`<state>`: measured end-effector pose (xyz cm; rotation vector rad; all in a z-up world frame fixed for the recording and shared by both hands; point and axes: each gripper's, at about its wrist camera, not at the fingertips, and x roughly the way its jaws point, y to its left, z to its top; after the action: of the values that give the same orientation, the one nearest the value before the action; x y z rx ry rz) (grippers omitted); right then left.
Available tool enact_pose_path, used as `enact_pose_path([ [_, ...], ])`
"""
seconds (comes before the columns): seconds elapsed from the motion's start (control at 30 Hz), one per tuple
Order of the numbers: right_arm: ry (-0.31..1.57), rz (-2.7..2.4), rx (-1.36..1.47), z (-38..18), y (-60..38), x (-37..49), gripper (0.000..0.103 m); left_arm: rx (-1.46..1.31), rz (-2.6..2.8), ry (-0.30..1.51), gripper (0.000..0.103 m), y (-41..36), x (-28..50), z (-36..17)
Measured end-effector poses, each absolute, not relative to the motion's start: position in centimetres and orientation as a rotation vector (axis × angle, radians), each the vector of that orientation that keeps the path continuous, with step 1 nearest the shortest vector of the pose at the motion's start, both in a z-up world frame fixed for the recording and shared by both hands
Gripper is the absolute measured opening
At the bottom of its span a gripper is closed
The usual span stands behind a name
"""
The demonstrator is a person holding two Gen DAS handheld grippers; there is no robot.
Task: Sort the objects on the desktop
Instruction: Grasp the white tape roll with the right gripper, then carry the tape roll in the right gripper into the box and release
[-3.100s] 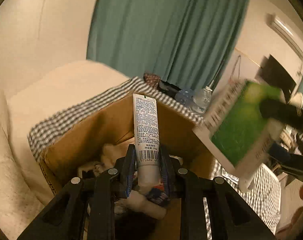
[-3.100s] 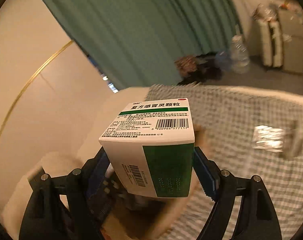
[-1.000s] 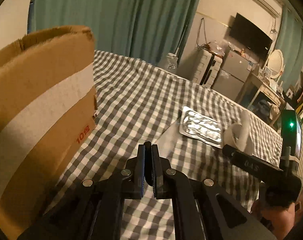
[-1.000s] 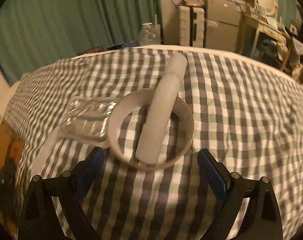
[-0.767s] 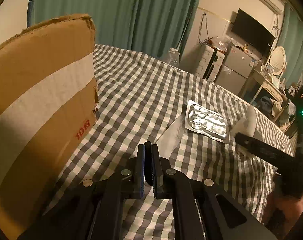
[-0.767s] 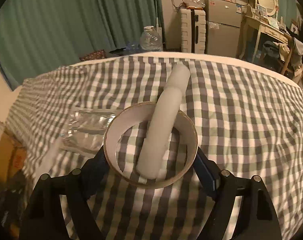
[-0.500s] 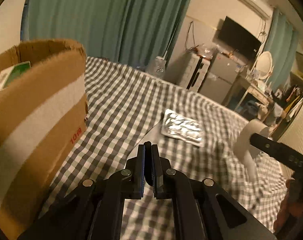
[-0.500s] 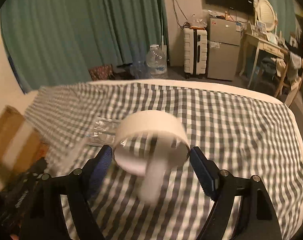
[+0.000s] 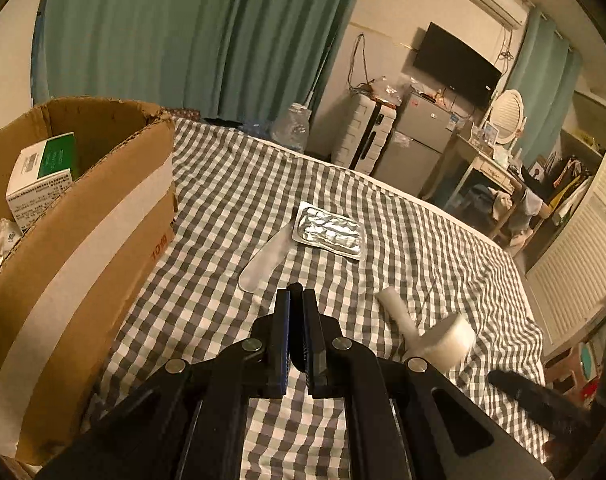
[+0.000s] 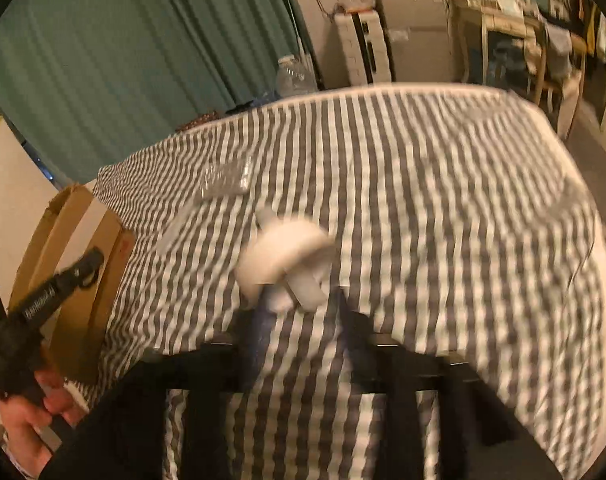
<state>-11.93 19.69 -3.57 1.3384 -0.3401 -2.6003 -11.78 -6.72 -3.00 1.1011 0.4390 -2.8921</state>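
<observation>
My left gripper is shut and empty above the checked cloth. A cardboard box stands at its left with a green-and-white medicine box inside. A silver blister pack and a pale flat spoon-like piece lie ahead. A white tape roll lies on a white tube at the right. In the blurred right wrist view the tape roll sits just beyond my right gripper, apparently untouched; its jaws are narrowly apart.
The box also shows in the right wrist view at the left, with the blister pack beyond. Green curtains, a suitcase, a small fridge and a dressing table stand past the bed's far edge.
My right gripper has pulled back and up from the tape roll and its jaws have narrowed; the roll fell onto the tube. The left gripper rose, staying shut. The medicine box now lies in the cardboard box.
</observation>
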Motion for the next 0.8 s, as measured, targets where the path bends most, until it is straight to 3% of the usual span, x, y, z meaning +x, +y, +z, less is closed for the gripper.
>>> enact_pose_path([
  [0.03, -0.334, -2.609, 1.337, -3.9, 19.9, -11.8, 0.086, 1.104, -2.896, 0.425, 0.005, -6.5, -11.8, -3.0],
  [0.07, -0.311, -2.630, 1.308, -4.1, 19.6, -11.3, 0.088, 1.111, -2.898, 0.405, 0.005, -6.3, -12.0, -3.1],
  [0.37, -0.092, -2.568, 1.274, -7.8, 15.9, -16.6, 0.091, 1.225, -2.833, 0.401, 0.005, -6.5, -14.1, -6.4],
  [0.6, -0.221, -2.460, 1.324, -10.7, 14.9, -21.2, 0.092, 1.278, -2.801, 0.422, 0.005, -7.0, -15.0, -8.2],
  [0.67, -0.178, -2.473, 1.299, -10.6, 14.3, -21.4, 0.084, 1.288, -2.795, 0.408, 0.005, -6.9, -15.0, -8.5],
  [0.8, -0.195, -2.479, 1.347, -9.7, 14.5, -20.0, 0.084, 1.279, -2.803, 0.390, 0.005, -6.7, -14.5, -8.0],
])
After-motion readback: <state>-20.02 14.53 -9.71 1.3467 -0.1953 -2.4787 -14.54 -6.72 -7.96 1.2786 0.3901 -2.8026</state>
